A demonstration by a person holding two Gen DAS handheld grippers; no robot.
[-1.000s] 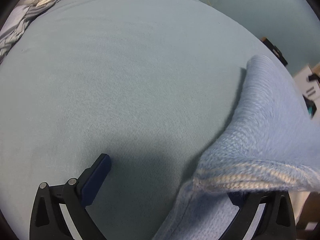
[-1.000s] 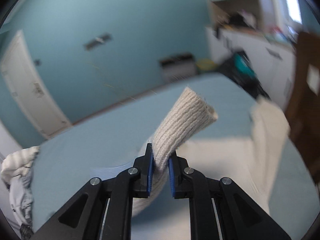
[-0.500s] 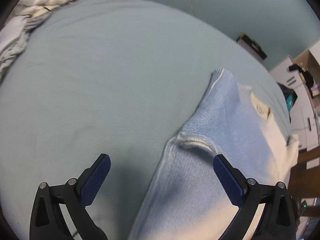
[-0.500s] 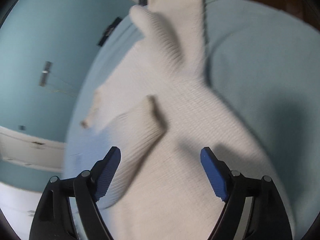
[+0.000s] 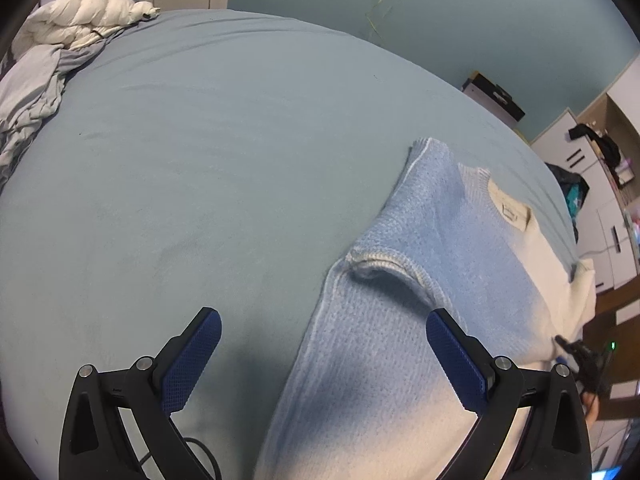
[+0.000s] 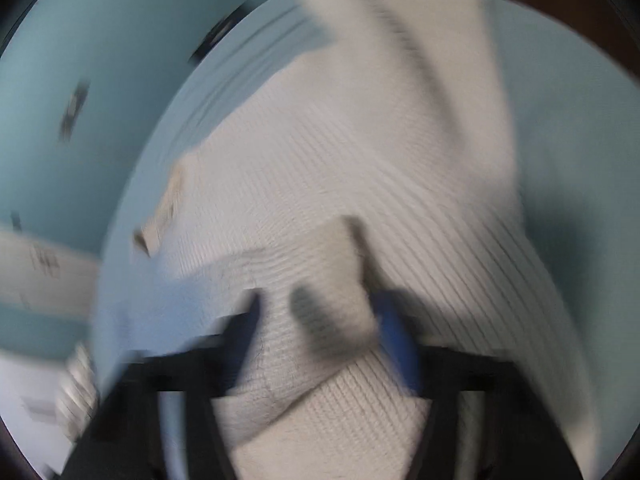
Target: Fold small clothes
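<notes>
A small knit sweater, light blue shading to cream, lies flat on the bed. In the left wrist view it fills the lower right, with its blue sleeve cuff folded onto the body and a neck label further back. My left gripper is open and empty, just above the sweater's left edge. In the blurred right wrist view the cream half lies spread ahead, with a folded cream sleeve between the spread fingers of my right gripper, which is open.
The light blue bed sheet covers the whole surface. A crumpled white and grey duvet lies at the far left corner. Beyond the bed are a teal wall, a black box on the floor and white cabinets at right.
Both grippers have let go of the sleeves and opened. The blue and cream sleeves now lie folded on the sweater's body. The right gripper is moving fast; its view is blurred.
</notes>
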